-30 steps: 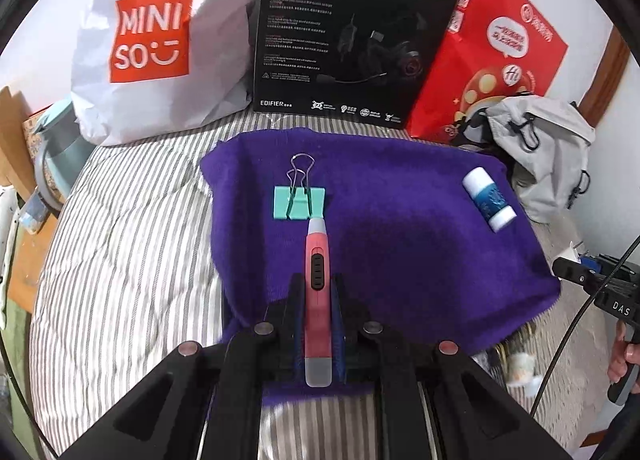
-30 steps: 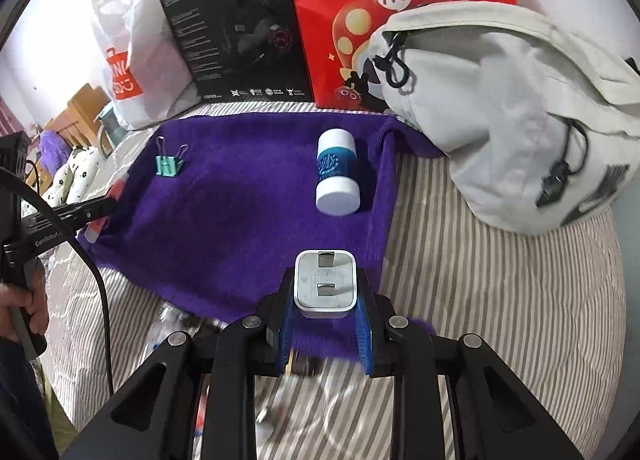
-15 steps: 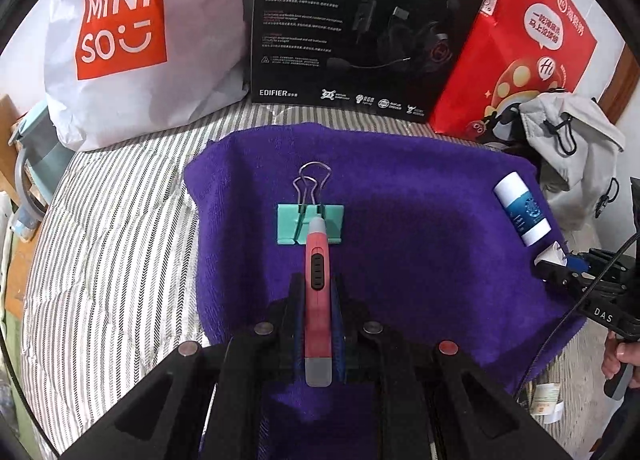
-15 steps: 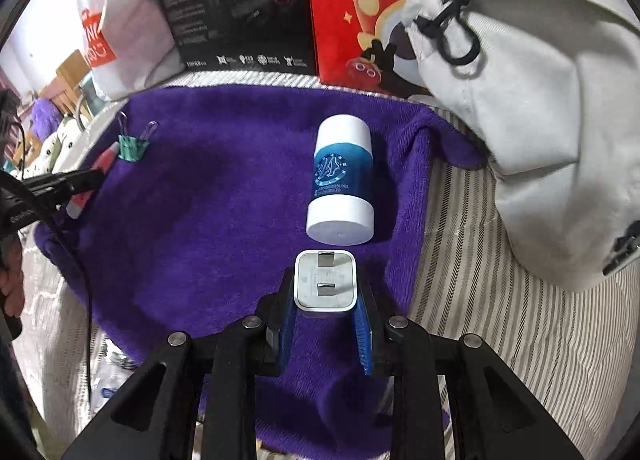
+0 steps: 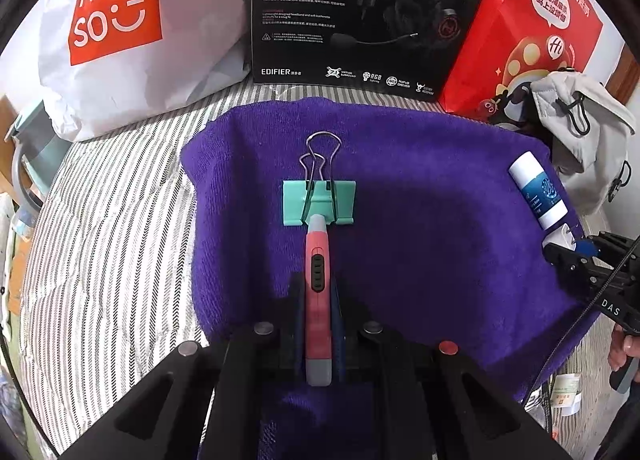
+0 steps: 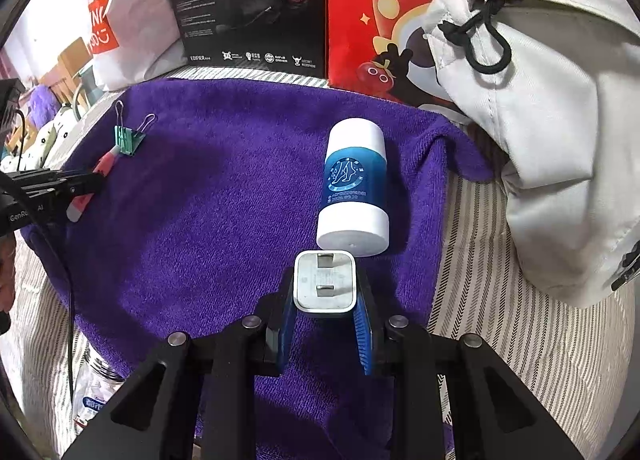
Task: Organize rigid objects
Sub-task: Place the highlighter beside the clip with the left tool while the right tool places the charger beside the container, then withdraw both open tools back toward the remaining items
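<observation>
**Both loads held over the towel**

The slim red plastic utility knife is clamped in the left gripper, its tip apparently touching the mint-green metal binder clip ahead. The white square plug adapter is gripped by the right gripper, just short of the blue-and-white cylindrical bottle. Both should be lowered level onto the purple terry towel before release.

A striped grey-and-white bed cover fills the foreground, with a purple towel spread across it. Along the back stand a white shopping bag with an orange logo, a black headset box and a red paper bag, all propped against a pale wall. A light grey backpack slumps at the right edge. Off to the left, wooden furniture shows dimly. Daylight is soft and even.
</observation>
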A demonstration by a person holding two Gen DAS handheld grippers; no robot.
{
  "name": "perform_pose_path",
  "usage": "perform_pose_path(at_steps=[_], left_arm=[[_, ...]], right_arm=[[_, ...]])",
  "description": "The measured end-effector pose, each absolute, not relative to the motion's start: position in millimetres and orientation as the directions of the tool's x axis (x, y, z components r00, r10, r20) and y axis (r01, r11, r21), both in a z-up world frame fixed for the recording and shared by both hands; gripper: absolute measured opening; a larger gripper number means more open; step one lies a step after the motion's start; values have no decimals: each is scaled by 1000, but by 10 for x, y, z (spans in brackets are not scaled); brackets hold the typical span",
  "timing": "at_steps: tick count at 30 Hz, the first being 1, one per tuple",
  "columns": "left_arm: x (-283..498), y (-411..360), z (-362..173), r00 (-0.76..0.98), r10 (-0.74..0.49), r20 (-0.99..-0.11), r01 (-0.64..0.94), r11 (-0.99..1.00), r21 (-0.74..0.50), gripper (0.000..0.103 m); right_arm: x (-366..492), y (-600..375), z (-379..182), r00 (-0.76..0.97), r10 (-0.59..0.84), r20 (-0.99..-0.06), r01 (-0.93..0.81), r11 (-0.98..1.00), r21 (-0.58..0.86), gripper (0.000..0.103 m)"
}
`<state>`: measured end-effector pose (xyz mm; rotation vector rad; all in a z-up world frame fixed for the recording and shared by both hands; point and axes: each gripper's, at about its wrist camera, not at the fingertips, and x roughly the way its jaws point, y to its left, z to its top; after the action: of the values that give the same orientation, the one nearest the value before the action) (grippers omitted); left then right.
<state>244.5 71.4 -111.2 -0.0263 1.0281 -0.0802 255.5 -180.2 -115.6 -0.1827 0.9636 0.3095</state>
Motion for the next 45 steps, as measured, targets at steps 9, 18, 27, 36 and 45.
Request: perform_pose_path(at_steps=[9,18,27,36,45], left_arm=[[2344,762,-1106,501,-149,-852,64,989,-135,27],[2108,611,-1093,479,-124,-869,91,992,-91,51],[1519,551,-598,563,-103,-820,89,994,-63,53],[1120,-5,-714,501,-231,-834,193,969,-153,53],[1048,-410,-1177,432,-190,-882,224,970,-100,56]], right_arm=[[2429,-1789,-1113,502,184,-845,-362,932,-12,48],[2073,-1959,-945,497,210,-842,-322,946,45,51],[1602,-2214,-746,561,195,-805,-233,970,73,57],[1030,-2658,-677,574,232,-785,-120,972,200,58],[571,-2736,-733,570,232,-788,-123,973,197,61]])
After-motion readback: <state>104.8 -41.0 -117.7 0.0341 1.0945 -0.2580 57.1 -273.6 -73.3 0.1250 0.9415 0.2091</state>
